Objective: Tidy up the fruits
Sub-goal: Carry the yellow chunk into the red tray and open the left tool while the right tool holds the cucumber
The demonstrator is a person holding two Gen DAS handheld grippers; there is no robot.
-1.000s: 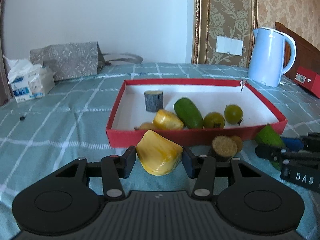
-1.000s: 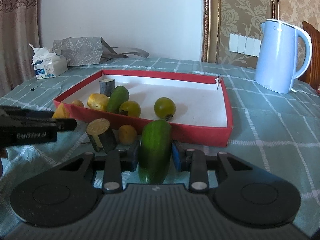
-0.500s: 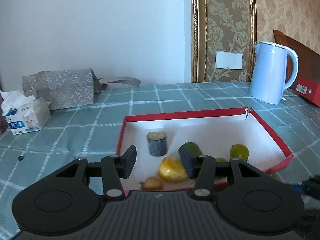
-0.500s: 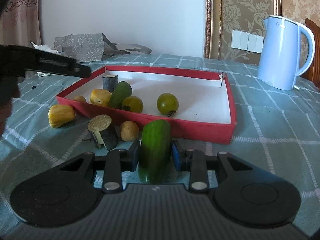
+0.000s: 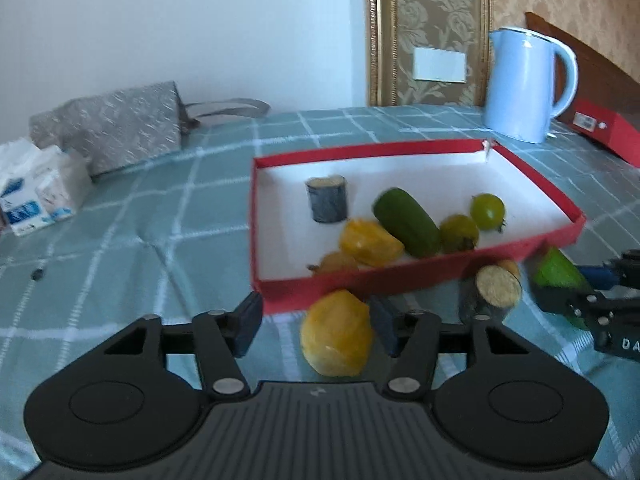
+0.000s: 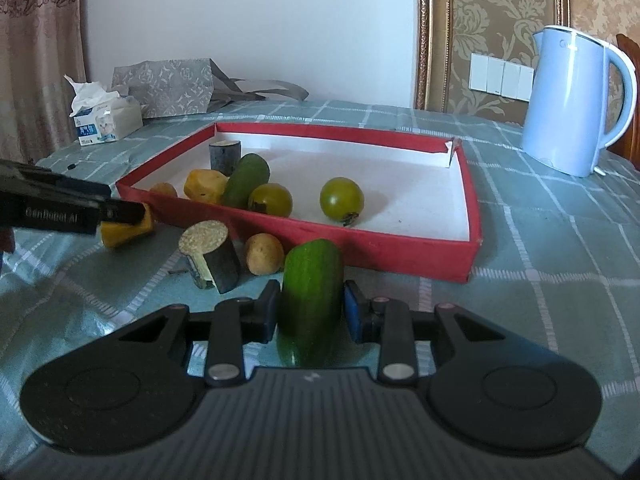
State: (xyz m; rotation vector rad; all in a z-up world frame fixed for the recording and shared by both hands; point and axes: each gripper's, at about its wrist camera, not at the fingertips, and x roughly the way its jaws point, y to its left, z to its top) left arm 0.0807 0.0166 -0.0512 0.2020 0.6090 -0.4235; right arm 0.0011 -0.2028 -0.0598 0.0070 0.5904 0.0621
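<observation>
A red tray (image 5: 420, 280) (image 6: 372, 246) holds a dark cut stub (image 5: 326, 200), a yellow piece (image 5: 370, 242), a green cucumber (image 5: 406, 222), two green tomatoes (image 5: 486, 210) and a small brown fruit. My left gripper (image 5: 316, 328) is open around a yellow piece (image 5: 336, 338) (image 6: 126, 232) lying on the cloth before the tray, its right finger close to the piece. My right gripper (image 6: 310, 314) is shut on a green cucumber (image 6: 310, 300) (image 5: 558, 274) just in front of the tray. A cut stub (image 6: 210, 254) and a small potato-like fruit (image 6: 264, 254) lie between the grippers.
A blue kettle (image 5: 528, 84) (image 6: 576, 100) stands at the back right. A grey bag (image 5: 116, 130) and a tissue pack (image 5: 36, 192) sit at the back left. A red box (image 5: 604, 132) lies at the far right. A checked green cloth covers the table.
The left gripper dropped the yellow piece, rose over the tray, then came back down around the piece on the cloth. The right gripper kept its hold on the cucumber.
</observation>
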